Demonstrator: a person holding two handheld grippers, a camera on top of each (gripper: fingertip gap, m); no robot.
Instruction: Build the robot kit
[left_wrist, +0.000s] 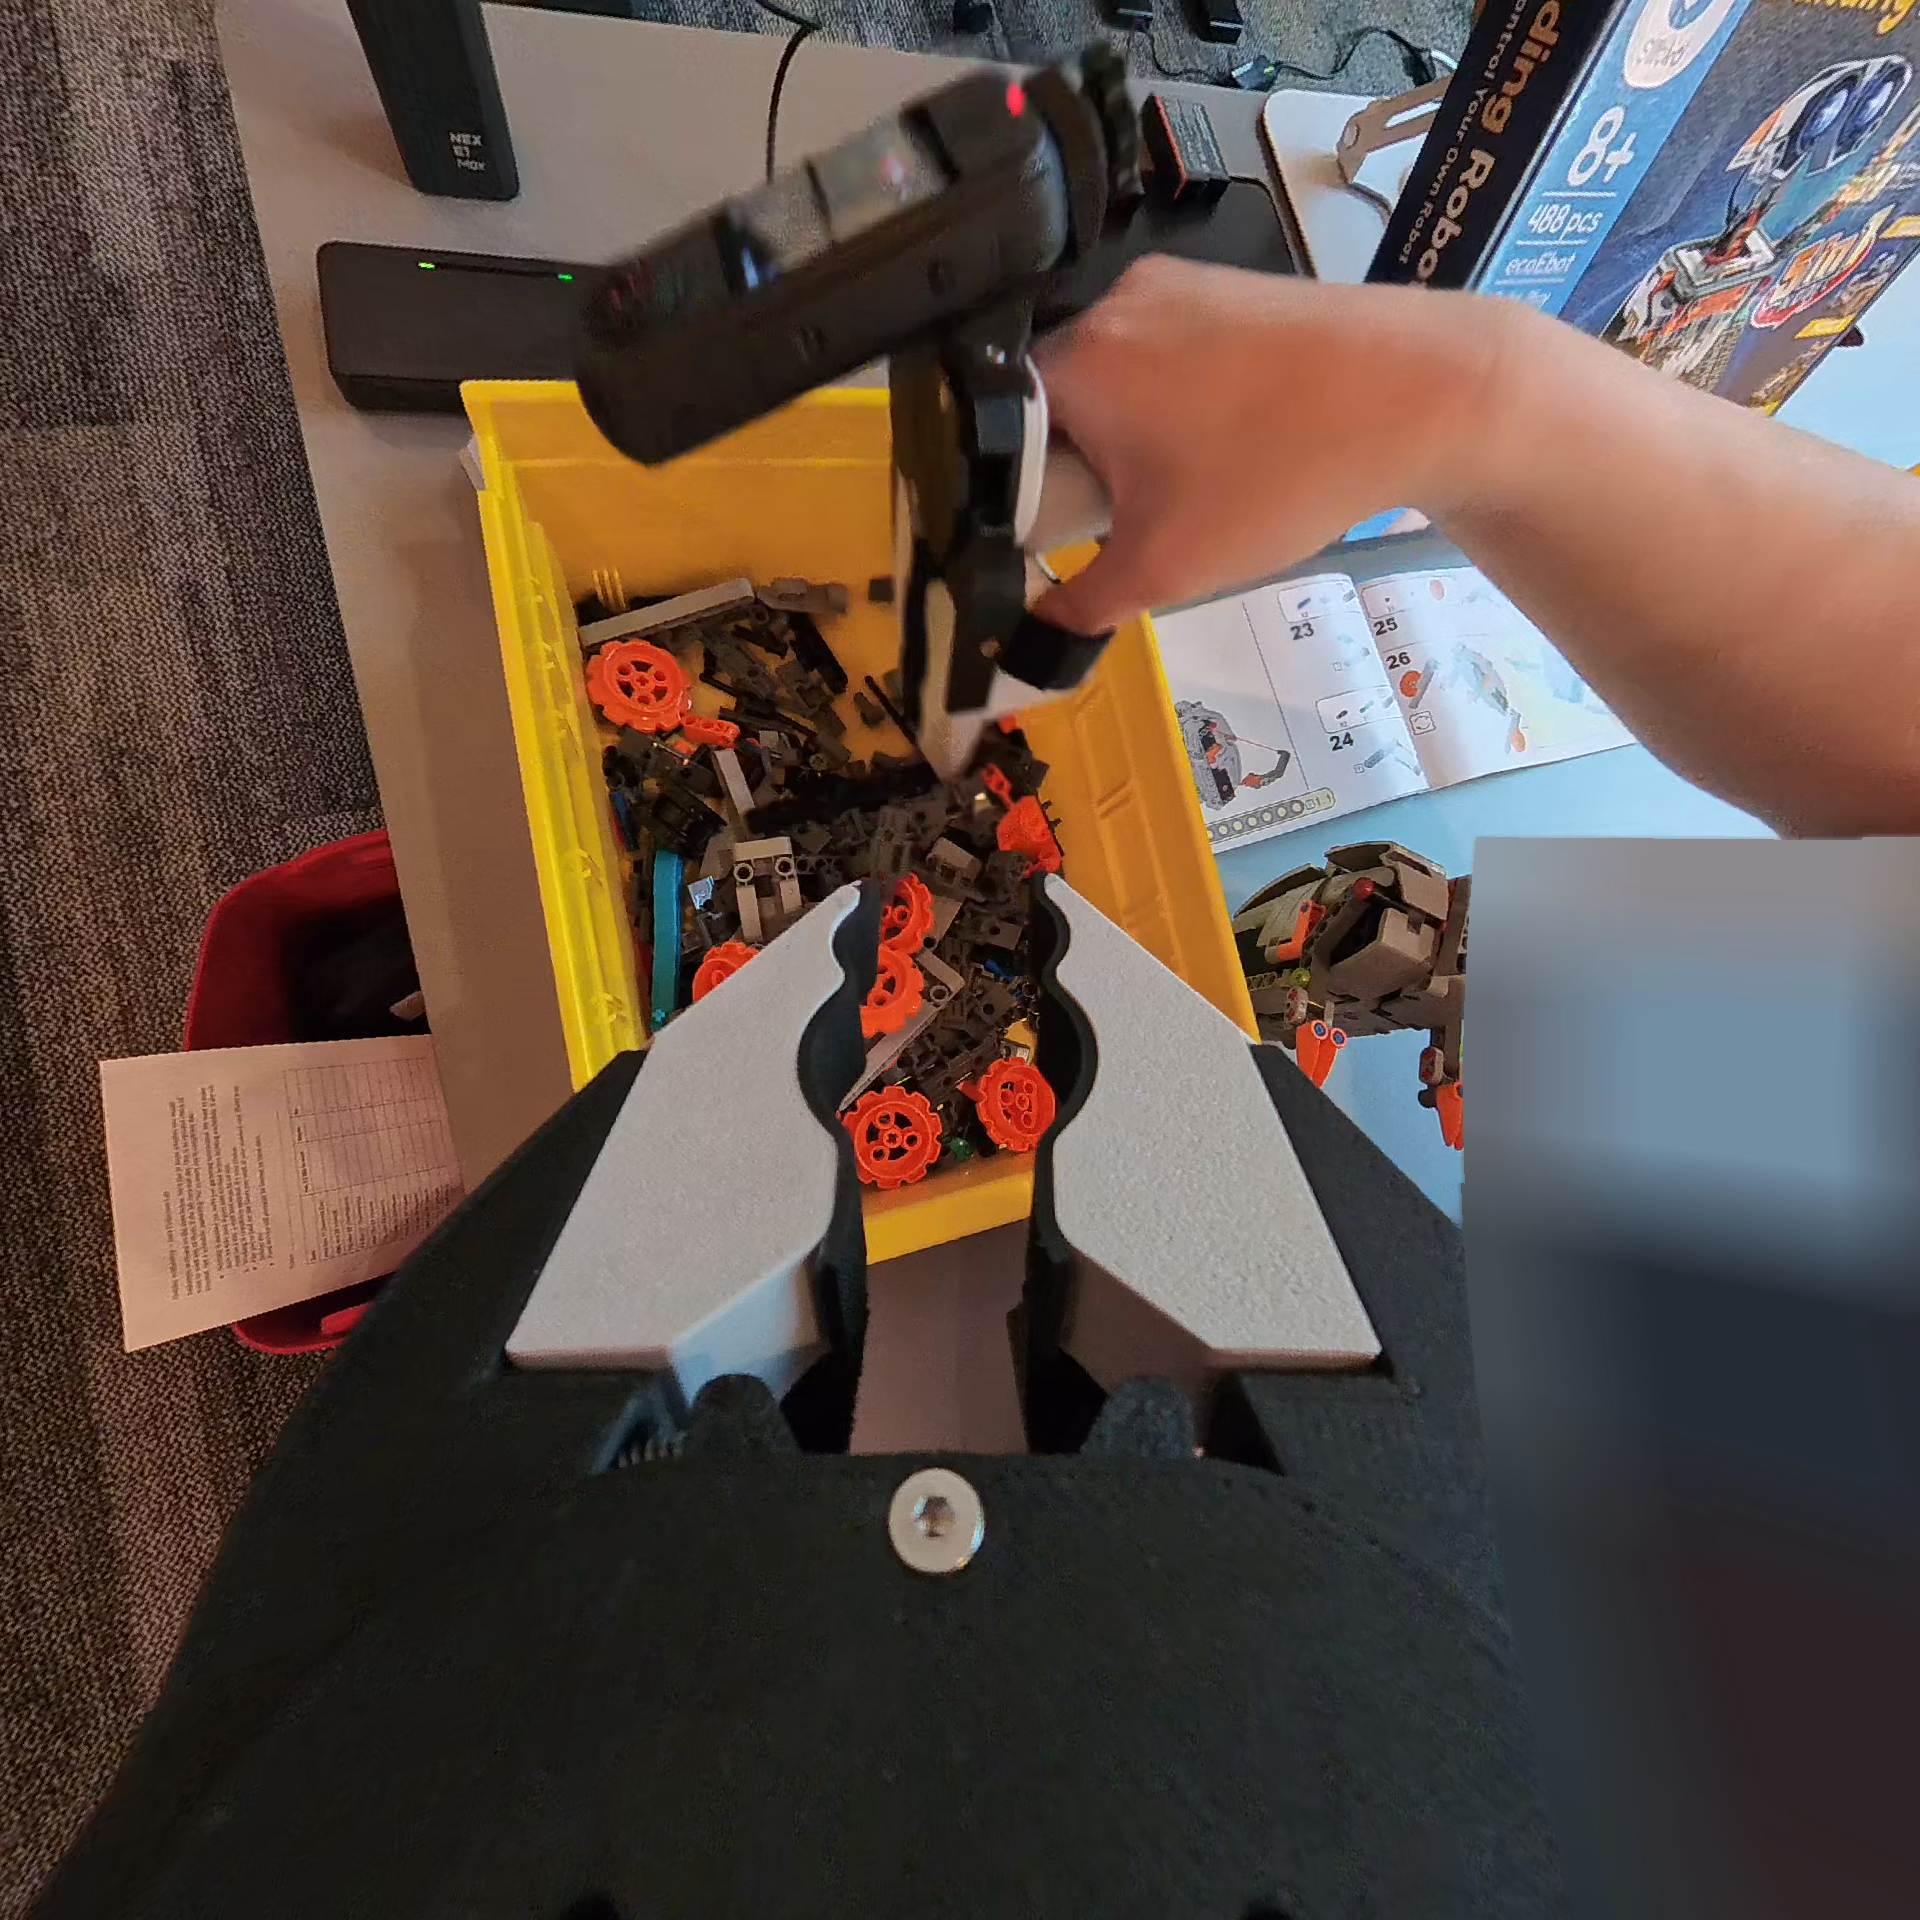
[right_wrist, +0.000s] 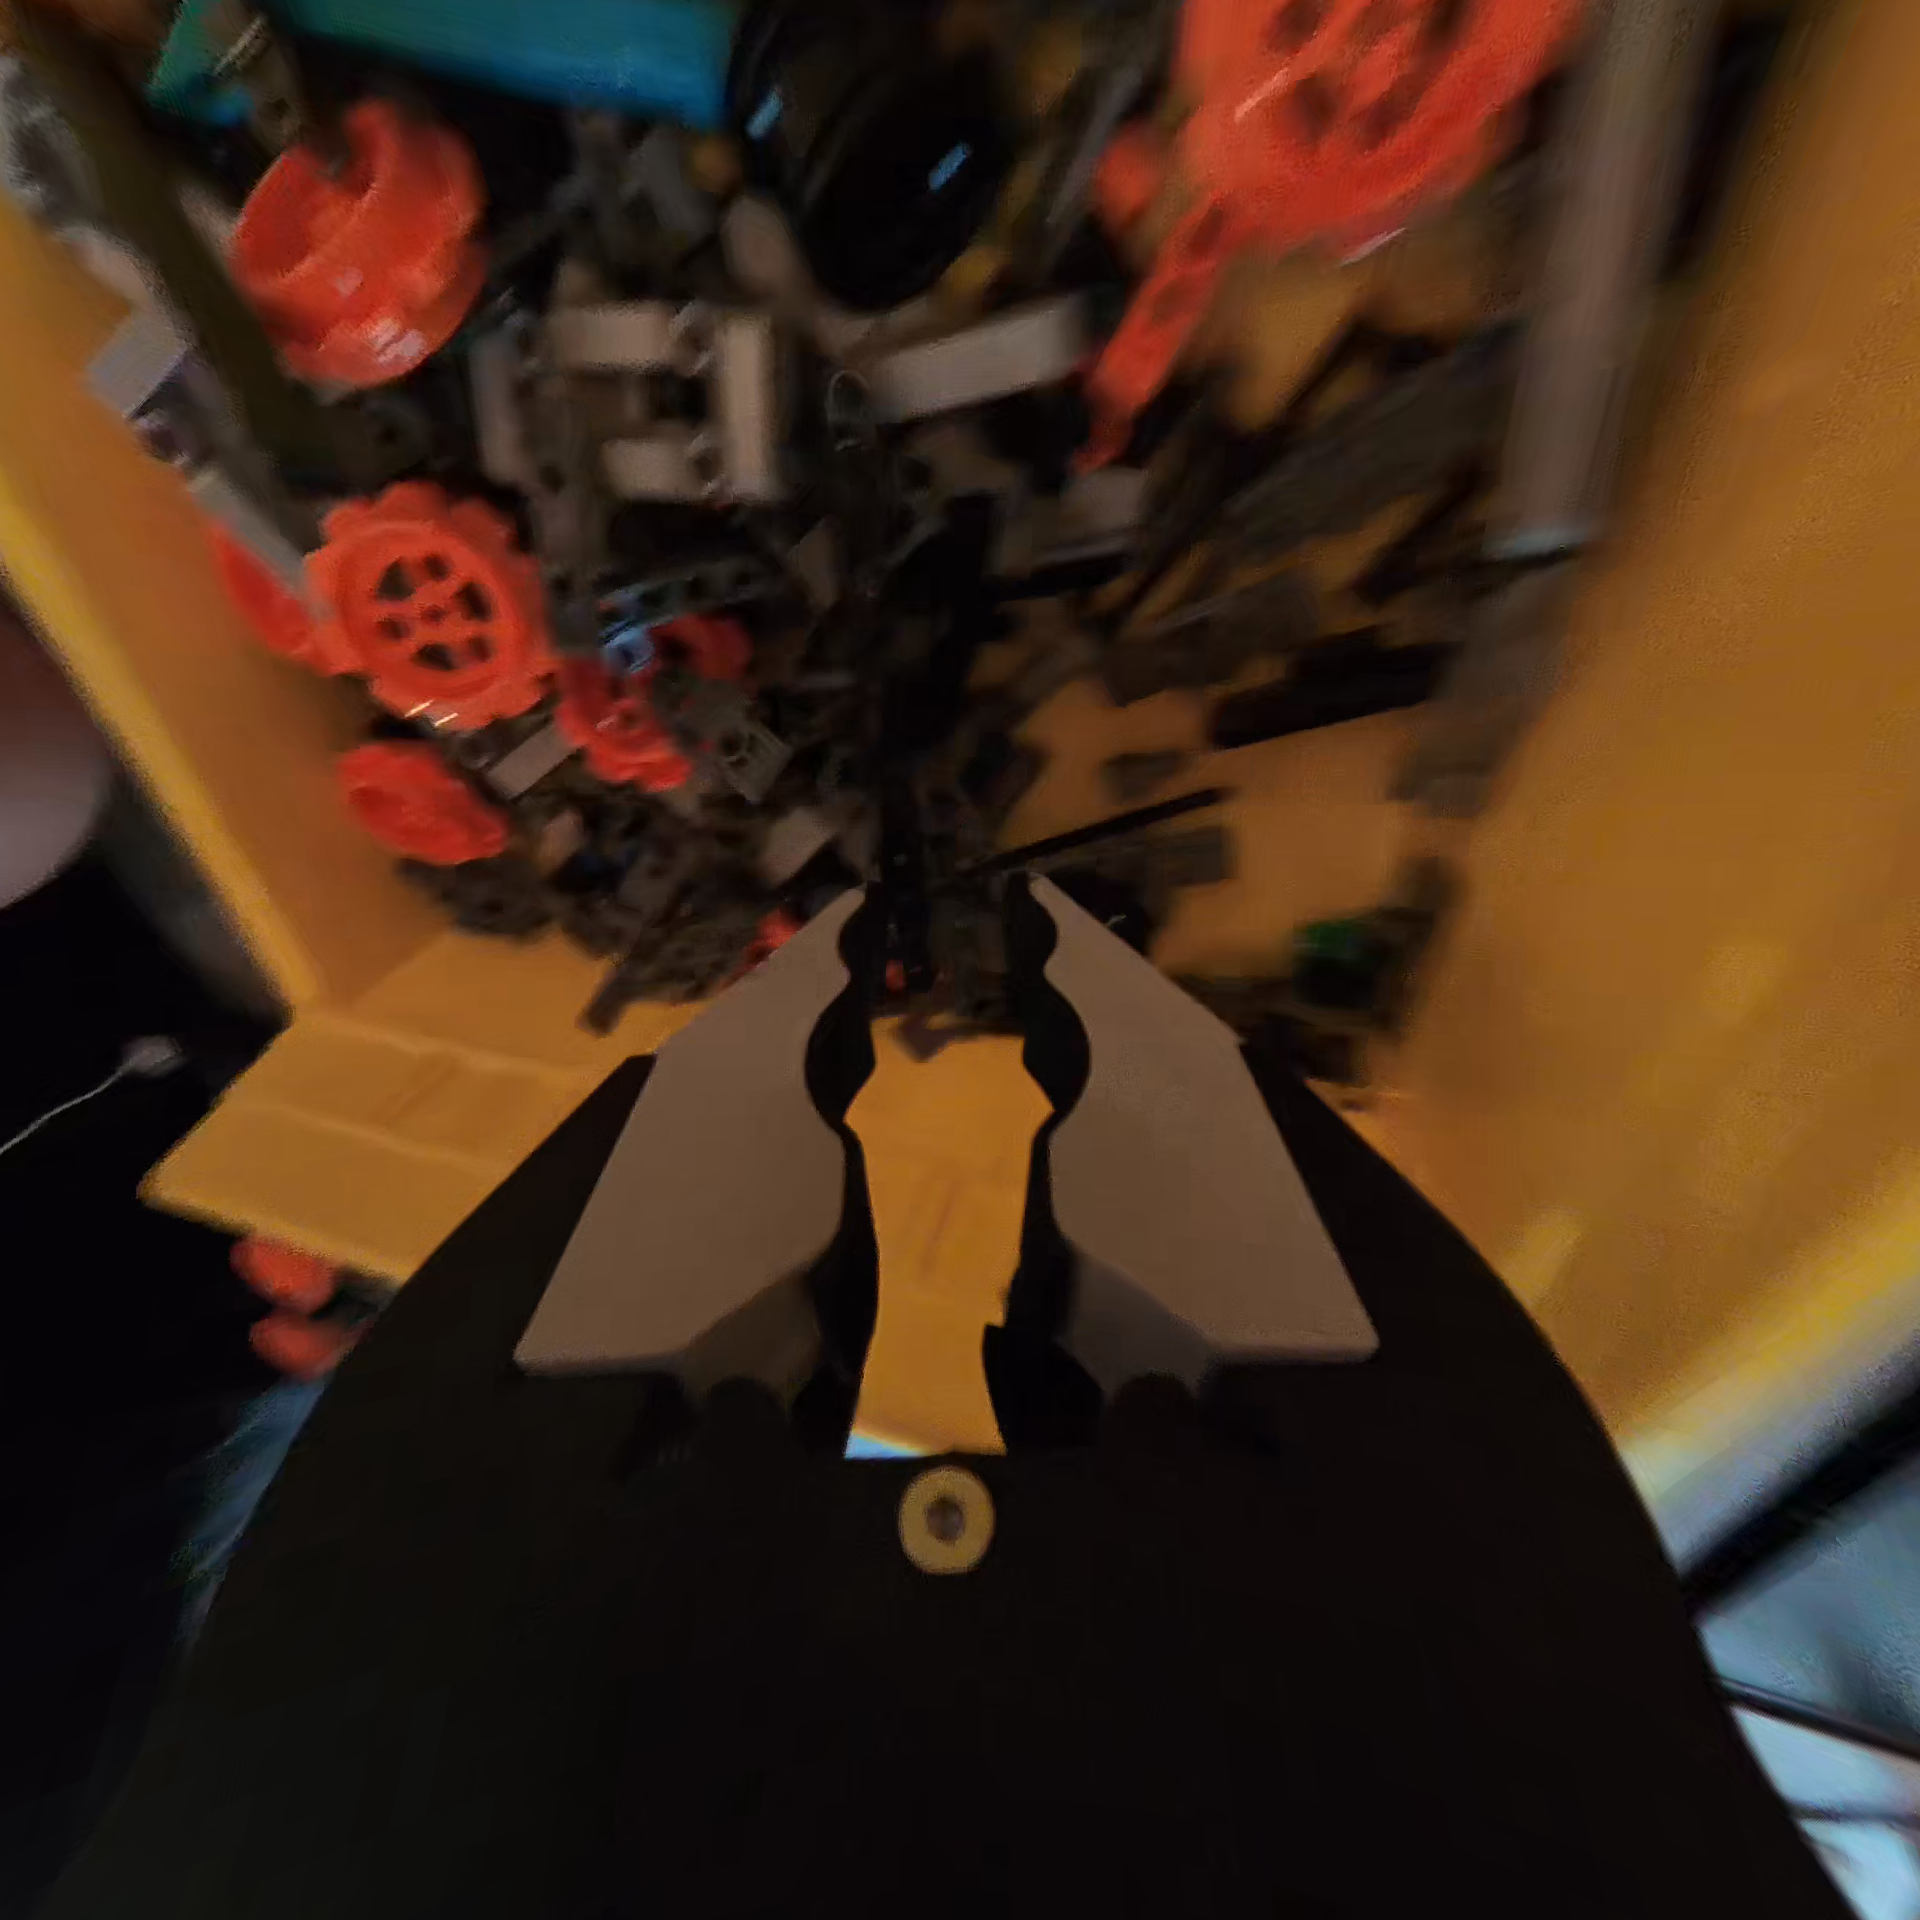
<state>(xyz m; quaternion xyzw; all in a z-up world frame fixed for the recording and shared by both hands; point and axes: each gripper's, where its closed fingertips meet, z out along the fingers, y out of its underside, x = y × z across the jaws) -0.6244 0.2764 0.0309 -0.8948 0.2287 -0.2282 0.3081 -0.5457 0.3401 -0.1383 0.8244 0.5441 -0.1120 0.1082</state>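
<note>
A yellow bin (left_wrist: 520, 457) on the table holds a heap of small black and grey building pieces (left_wrist: 790, 790) and several orange gear wheels (left_wrist: 636, 686). My left gripper (left_wrist: 951, 888) is open and empty, just above the bin's near end. A hand (left_wrist: 1247, 436) holds my right gripper (left_wrist: 951, 743) tips down, in the pieces at the bin's right side. In the blurred right wrist view my right gripper (right_wrist: 943, 891) is open, its tips among dark pieces on the yellow bin floor (right_wrist: 935, 1164). Orange gear wheels (right_wrist: 431, 608) lie to its left.
A red bin (left_wrist: 281, 935) and a printed sheet (left_wrist: 281, 1174) lie left of the table. A black device (left_wrist: 436, 322) lies behind the yellow bin. An open instruction booklet (left_wrist: 1351, 675), a built grey model (left_wrist: 1351, 956) and a product box (left_wrist: 1662, 156) are at the right. Spacing between my two grippers at the tips: around 20 cm.
</note>
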